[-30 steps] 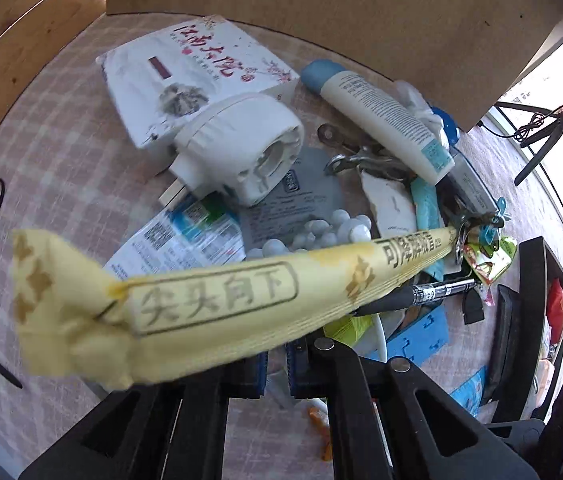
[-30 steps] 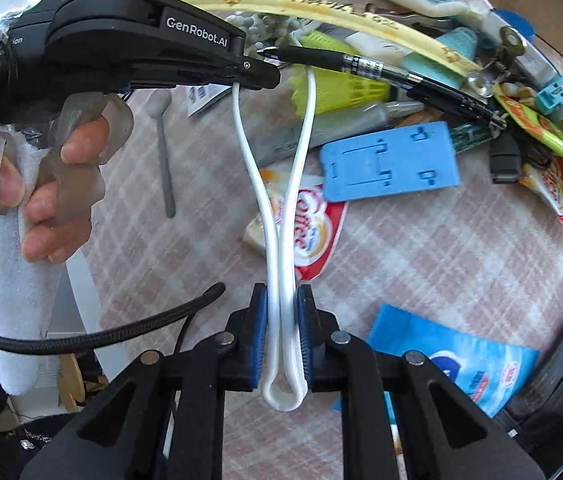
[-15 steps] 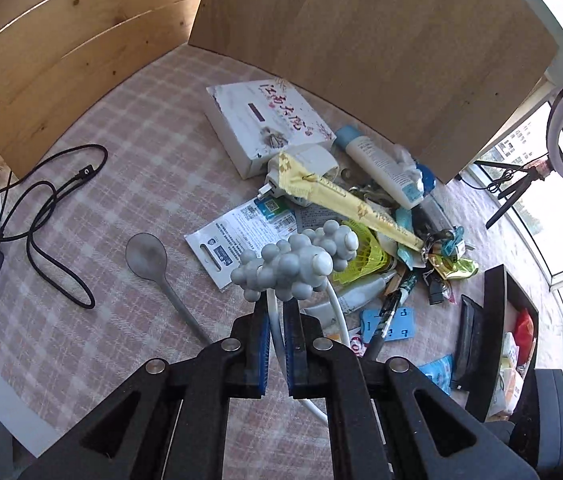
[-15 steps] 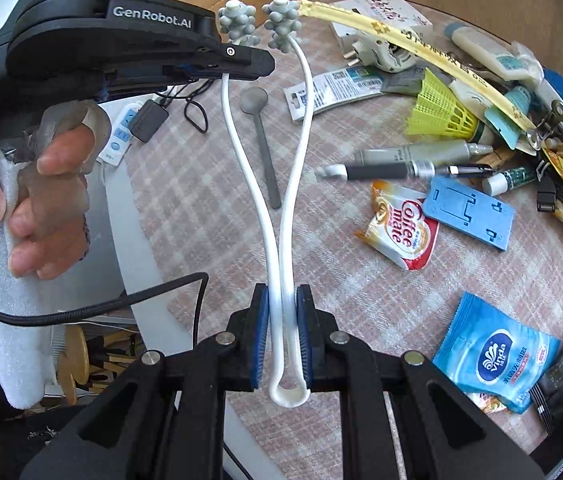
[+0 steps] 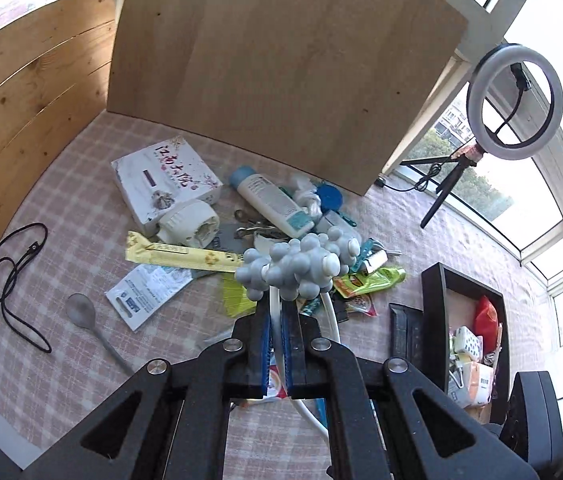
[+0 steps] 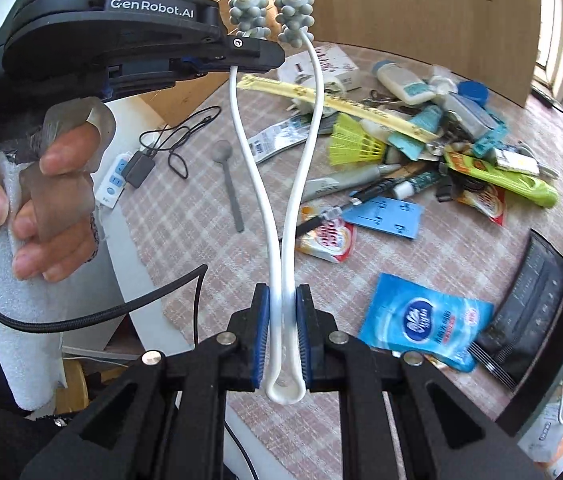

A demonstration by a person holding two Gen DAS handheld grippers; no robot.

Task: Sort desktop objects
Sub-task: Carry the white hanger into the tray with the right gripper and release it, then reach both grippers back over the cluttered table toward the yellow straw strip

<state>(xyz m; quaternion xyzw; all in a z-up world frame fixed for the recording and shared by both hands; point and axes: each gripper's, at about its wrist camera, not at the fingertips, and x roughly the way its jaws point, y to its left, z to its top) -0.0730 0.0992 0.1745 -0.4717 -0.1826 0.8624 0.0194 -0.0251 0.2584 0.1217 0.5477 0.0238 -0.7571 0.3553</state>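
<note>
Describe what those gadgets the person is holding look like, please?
Both grippers, left gripper and right gripper, are matte black with silver screws and blue ribbed pads. The left's body reads "GenRobot.AI" in white, and a black braided cable trails from it. Translucent rings circle the person's fingers.

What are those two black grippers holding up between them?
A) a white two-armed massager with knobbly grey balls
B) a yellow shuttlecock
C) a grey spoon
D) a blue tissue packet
A: the right gripper pinches the massager at its looped end, the left gripper one arm near the balls.
</note>
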